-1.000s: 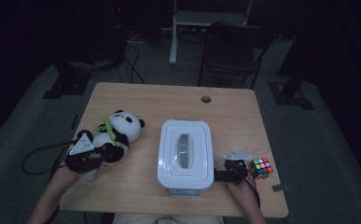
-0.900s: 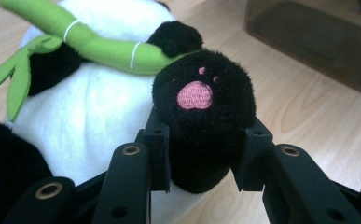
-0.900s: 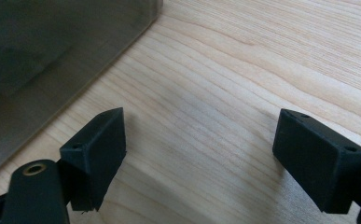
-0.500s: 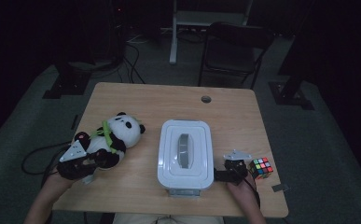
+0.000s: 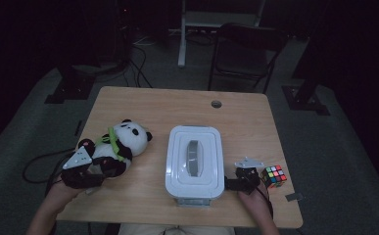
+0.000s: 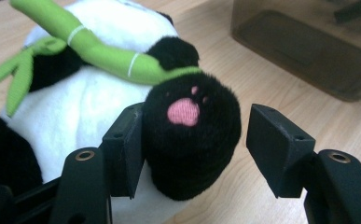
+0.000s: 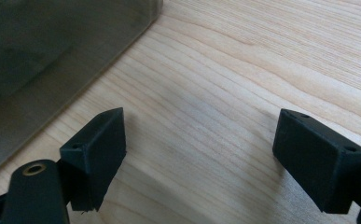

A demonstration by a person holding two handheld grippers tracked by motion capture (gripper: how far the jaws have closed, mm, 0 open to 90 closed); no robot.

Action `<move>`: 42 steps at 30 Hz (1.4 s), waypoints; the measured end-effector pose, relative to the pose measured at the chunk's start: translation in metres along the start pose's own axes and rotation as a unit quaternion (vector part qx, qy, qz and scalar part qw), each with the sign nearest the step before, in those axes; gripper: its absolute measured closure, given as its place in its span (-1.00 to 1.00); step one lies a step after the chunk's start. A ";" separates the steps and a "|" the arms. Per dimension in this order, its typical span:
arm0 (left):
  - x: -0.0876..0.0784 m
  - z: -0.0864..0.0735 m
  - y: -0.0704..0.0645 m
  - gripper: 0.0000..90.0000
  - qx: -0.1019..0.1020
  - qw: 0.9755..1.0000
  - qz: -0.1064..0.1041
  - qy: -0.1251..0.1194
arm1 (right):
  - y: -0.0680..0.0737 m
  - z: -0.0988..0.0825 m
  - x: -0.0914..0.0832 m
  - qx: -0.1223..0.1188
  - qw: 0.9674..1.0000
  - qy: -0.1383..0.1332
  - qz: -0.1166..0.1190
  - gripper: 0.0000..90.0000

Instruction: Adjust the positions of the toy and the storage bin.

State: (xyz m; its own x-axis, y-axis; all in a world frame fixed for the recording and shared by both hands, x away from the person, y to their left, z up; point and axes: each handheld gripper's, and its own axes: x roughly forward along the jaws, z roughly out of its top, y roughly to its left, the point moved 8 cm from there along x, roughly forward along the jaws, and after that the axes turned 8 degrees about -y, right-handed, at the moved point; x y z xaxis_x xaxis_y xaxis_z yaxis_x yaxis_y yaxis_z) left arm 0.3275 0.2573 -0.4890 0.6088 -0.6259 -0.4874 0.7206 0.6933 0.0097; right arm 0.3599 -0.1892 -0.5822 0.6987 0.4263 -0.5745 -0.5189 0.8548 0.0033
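Fingers (image 6: pixel 124 149) of the left gripper (image 6: pixel 192 154) stand apart around the black foot (image 6: pixel 192 140) of the toy panda (image 5: pixel 121 147); they have just been opening, one pad touching the fur, the other clear of it. That panda lies on its back near the left edge of the table (image 5: pixel 177 103). Jaws of the right gripper (image 7: pixel 201 158) are wide apart over bare wood, just beside the lidded white box (image 5: pixel 195 161). Beyond that hand sits a puzzle cube (image 5: pixel 273 176).

Panda (image 5: pixel 123 142): black-white, pink paw pad, green bamboo (image 6: pixel 94 44). Box (image 5: pixel 194 161): white lid, grey handle. Cube (image 5: pixel 273 176): multicolour squares. Table (image 5: pixel 177 105): light wood grain.
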 end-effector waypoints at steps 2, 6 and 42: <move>0.001 0.005 -0.001 -0.15 -0.004 1.000 -0.001 -0.004 | 0.000 0.000 0.000 0.000 1.000 0.000 0.000 -0.63; 0.003 0.017 -0.002 -0.29 -0.013 1.000 -0.001 -0.021 | 0.000 0.000 0.000 0.000 1.000 0.000 0.000 -0.63; 0.073 0.030 -0.095 -0.90 0.044 0.995 -0.085 0.005 | 0.000 0.000 0.000 0.000 1.000 0.000 0.000 -0.63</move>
State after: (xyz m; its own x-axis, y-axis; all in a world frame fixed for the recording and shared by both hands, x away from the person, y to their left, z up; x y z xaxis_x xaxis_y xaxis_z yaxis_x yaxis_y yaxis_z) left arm 0.3135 0.1352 -0.4989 0.4729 -0.7271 -0.4978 0.8393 0.5437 0.0032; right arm 0.3599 -0.1891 -0.5822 0.6986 0.4266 -0.5745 -0.5191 0.8547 0.0035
